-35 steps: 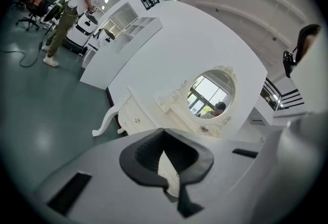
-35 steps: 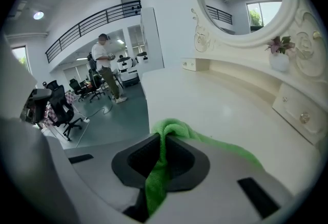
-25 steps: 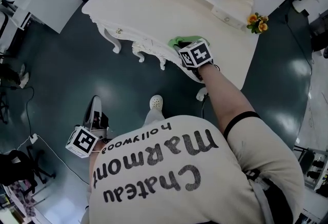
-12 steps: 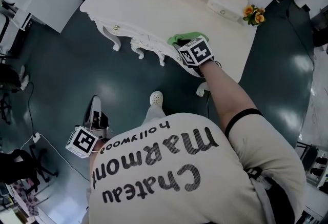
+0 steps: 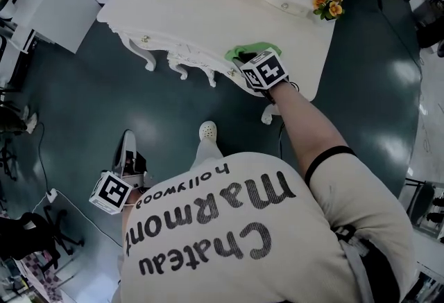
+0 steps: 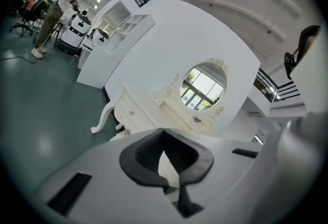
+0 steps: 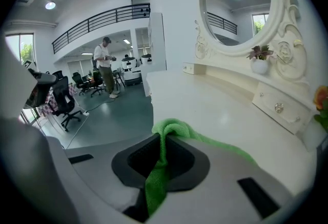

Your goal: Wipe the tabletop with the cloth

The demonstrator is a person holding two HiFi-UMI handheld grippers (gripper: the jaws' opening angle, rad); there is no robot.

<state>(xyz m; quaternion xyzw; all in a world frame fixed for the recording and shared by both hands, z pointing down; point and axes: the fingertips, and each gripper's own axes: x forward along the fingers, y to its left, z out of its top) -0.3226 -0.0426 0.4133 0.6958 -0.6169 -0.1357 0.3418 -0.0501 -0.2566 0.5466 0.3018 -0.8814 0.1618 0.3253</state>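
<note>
**While clamped in shut jaws, pressed onto the tabletop**

Green cloth [image 7: 177, 129] pinched between the fully closed jaws of the right gripper [image 5: 244, 61], one end hanging down behind the pads, the rest lying spread on the cream tabletop [image 5: 201, 10]. Seen just right of centre in the upper half of the head view, at the table's carved front edge, near its right-hand corner. Behind the cloth, tabletop running back to an oval mirror [image 7: 238, 5] at the upper right of the right gripper view, with a small potted plant [image 7: 260, 59] under its frame and orange flowers [image 5: 327, 7] at the table's far right end. Lower left of the head view: left gripper [image 5: 129, 145], held low over the dark teal floor [image 5: 83, 87], well apart from the table, jaws pressed together with nothing between them. Left of the right gripper view: a person [image 7: 106, 66] standing among office chairs [image 7: 64, 100].
</note>
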